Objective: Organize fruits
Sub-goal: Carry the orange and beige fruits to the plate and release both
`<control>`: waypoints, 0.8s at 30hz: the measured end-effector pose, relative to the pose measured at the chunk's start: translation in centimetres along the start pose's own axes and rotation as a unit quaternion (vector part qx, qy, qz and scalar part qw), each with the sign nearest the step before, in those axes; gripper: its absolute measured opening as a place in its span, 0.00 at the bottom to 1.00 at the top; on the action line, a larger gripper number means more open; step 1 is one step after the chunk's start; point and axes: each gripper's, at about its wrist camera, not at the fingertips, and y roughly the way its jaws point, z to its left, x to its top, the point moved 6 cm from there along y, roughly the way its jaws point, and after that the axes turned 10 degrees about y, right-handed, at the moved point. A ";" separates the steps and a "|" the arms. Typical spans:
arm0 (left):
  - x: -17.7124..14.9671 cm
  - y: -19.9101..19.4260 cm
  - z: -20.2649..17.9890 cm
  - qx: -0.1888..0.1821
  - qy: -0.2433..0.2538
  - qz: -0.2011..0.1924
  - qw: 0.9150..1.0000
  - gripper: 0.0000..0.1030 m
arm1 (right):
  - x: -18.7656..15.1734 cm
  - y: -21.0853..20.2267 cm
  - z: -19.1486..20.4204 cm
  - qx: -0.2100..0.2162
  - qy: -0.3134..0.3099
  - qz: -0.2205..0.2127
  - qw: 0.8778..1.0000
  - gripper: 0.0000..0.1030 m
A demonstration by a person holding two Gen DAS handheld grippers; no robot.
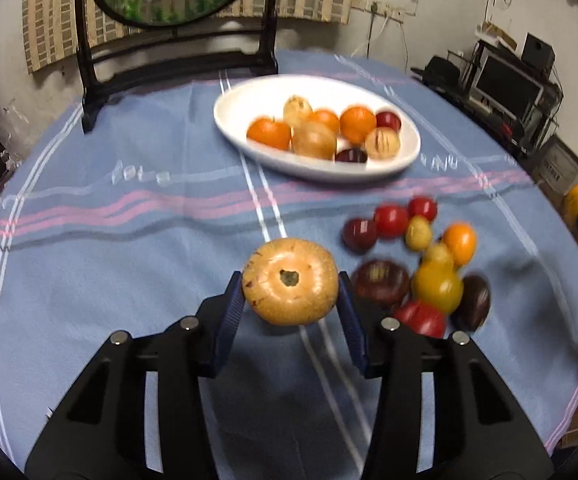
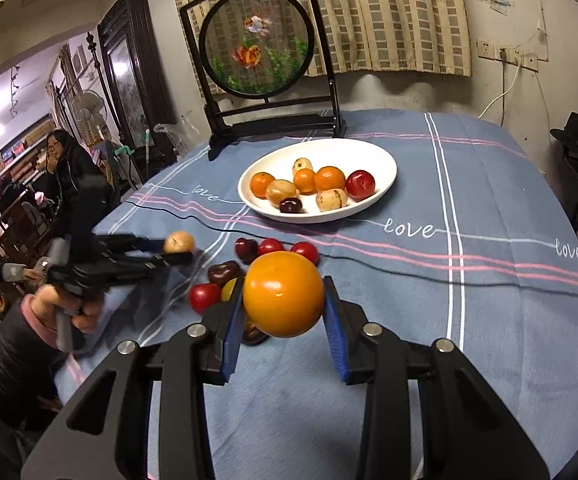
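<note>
Left tongs (image 1: pixel 291 300) clamp a tan fruit (image 1: pixel 290 281), stem pit facing the lens, lifted off the blue counter (image 1: pixel 109 260). Ahead and slightly right sits the white plate (image 1: pixel 241 98), its near-left half bare; that gap looks the best drop spot, carried over the rim and lowered before letting go. Right of the tongs lies a loose pile (image 1: pixel 417 264) of red, dark and yellow fruit; I would keep the swing clear of it.

Right tongs (image 2: pixel 283 312) grip an orange fruit (image 2: pixel 283 294) above the counter. Straight ahead is the plate (image 2: pixel 385 160). Between them lie cherries (image 2: pixel 277 248). Left, the other tongs (image 2: pixel 177 250) and a hand (image 2: pixel 77 312) could cross paths; stagger the two drops.
</note>
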 end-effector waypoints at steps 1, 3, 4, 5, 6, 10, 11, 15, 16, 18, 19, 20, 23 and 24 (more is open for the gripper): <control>1.1 -0.2 0.2 -0.001 -0.006 -0.005 1.000 0.45 | 0.5 0.5 -0.2 -0.002 -0.002 0.000 1.000 0.36; 3.0 -0.1 0.6 -0.004 -0.019 -0.012 1.000 0.45 | 1.9 2.2 -0.9 -0.016 -0.010 -0.003 1.000 0.36; 4.2 0.1 0.9 -0.004 -0.025 -0.016 1.000 0.45 | 2.9 3.2 -1.3 -0.018 -0.011 -0.004 1.000 0.36; 5.4 0.3 1.1 -0.001 -0.029 -0.020 0.999 0.45 | 3.5 3.8 -1.6 -0.018 -0.012 -0.005 1.000 0.36; 7.2 0.9 1.4 0.006 -0.034 -0.027 0.999 0.45 | 4.9 5.0 -2.0 -0.019 -0.011 -0.008 1.000 0.36; 11.8 3.9 1.8 0.020 -0.048 -0.028 0.998 0.45 | 9.6 9.1 -3.5 -0.041 -0.005 -0.024 0.999 0.36; 12.6 5.0 1.9 0.025 -0.050 -0.023 0.998 0.46 | 10.6 10.2 -4.0 -0.041 0.007 -0.021 0.999 0.36; 15.5 9.7 2.3 0.037 -0.049 0.002 0.998 0.45 | 13.7 14.7 -5.9 -0.047 0.047 -0.004 0.998 0.36; 15.9 10.5 2.4 0.043 -0.046 0.008 0.998 0.46 | 14.2 15.6 -6.0 -0.052 0.045 -0.004 0.998 0.36; 16.4 12.2 2.6 0.051 -0.039 0.018 0.998 0.46 | 14.9 17.4 -6.4 -0.057 0.045 0.004 0.997 0.36; 16.5 12.8 2.8 0.052 -0.042 0.022 0.998 0.46 | 15.1 18.1 -6.5 -0.056 0.049 0.007 0.997 0.36; 16.5 13.3 3.0 0.052 -0.045 0.027 0.997 0.46 | 15.3 18.8 -6.7 -0.054 0.054 0.012 0.997 0.36; 16.7 14.1 3.3 0.054 -0.046 0.025 0.997 0.46 | 15.5 20.6 -6.8 -0.050 0.059 0.027 0.997 0.36; 16.7 14.1 3.4 0.060 -0.042 0.026 0.997 0.47 | 15.6 21.0 -6.7 -0.047 0.058 0.033 0.997 0.37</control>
